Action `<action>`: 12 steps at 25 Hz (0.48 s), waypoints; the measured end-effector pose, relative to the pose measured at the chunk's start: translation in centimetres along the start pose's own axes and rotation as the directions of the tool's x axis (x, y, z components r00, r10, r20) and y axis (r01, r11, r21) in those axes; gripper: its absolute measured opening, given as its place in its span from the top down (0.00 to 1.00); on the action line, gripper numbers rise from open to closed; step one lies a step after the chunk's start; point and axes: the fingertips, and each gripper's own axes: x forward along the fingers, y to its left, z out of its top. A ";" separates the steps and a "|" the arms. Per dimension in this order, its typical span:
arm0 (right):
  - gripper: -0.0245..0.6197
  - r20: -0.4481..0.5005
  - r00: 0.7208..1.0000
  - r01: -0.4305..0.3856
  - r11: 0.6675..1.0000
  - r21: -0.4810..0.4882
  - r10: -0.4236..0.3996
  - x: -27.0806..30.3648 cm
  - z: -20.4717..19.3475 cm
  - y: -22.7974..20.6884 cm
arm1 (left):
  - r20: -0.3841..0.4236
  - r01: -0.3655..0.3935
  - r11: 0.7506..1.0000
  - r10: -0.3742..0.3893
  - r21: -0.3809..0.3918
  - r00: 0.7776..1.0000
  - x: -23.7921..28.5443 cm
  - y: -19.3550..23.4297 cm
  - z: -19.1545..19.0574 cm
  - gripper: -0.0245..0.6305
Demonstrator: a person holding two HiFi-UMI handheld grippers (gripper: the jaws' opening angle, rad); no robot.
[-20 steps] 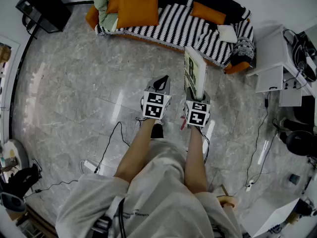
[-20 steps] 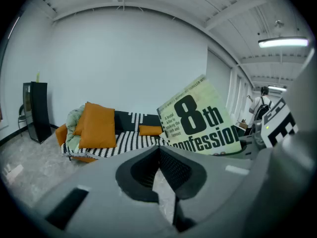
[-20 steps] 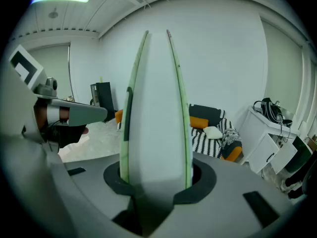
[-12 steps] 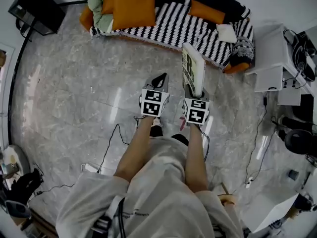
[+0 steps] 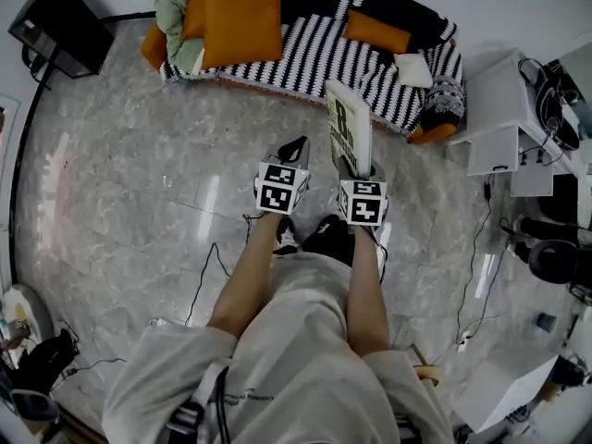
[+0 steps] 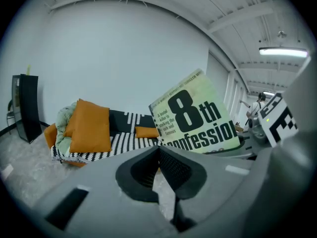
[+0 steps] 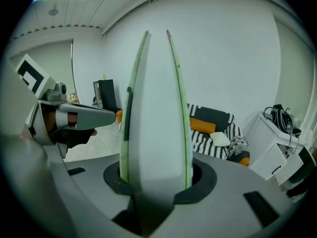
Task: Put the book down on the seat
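Note:
A pale green book (image 5: 350,132) with big black print stands upright on its edge in my right gripper (image 5: 357,163), whose jaws are shut on its lower part. In the right gripper view the book (image 7: 156,103) fills the middle, its page block toward the camera, clamped in the right gripper (image 7: 154,180). The striped black-and-white sofa seat (image 5: 326,52) lies just beyond the book. My left gripper (image 5: 297,146) hovers beside the right one, shut and empty. In the left gripper view the left gripper (image 6: 158,151) has its pads meeting, with the book's cover (image 6: 198,118) to the right and the sofa (image 6: 121,139) ahead.
Orange cushions (image 5: 236,12) and a green blanket (image 5: 174,7) fill the sofa's left end; a small orange cushion (image 5: 376,32) and a white one (image 5: 413,69) lie on its right. A black cabinet (image 5: 57,24) stands at the left, a white desk (image 5: 504,109) at the right. Cables (image 5: 215,266) cross the marble floor.
The person has stepped toward the sofa, which is now nearer both grippers. The book stays upright in the right gripper. The left gripper keeps its place beside it.

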 end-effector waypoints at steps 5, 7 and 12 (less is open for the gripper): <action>0.72 -0.002 1.000 -0.018 1.000 0.024 0.018 0.9 -0.5 -0.5 | -0.001 -0.007 1.000 0.007 -0.010 1.000 0.3 0.6 -0.1 0.95; 0.72 -0.008 1.000 -0.029 0.999 0.042 0.029 1.7 -0.7 -0.5 | -0.011 -0.015 1.000 0.015 -0.002 1.000 0.3 1.0 -0.4 0.95; 0.72 0.004 1.000 -0.022 0.997 0.072 0.022 3.7 1.2 -0.9 | -0.017 -0.051 0.999 0.051 0.009 0.999 0.4 3.3 0.6 0.95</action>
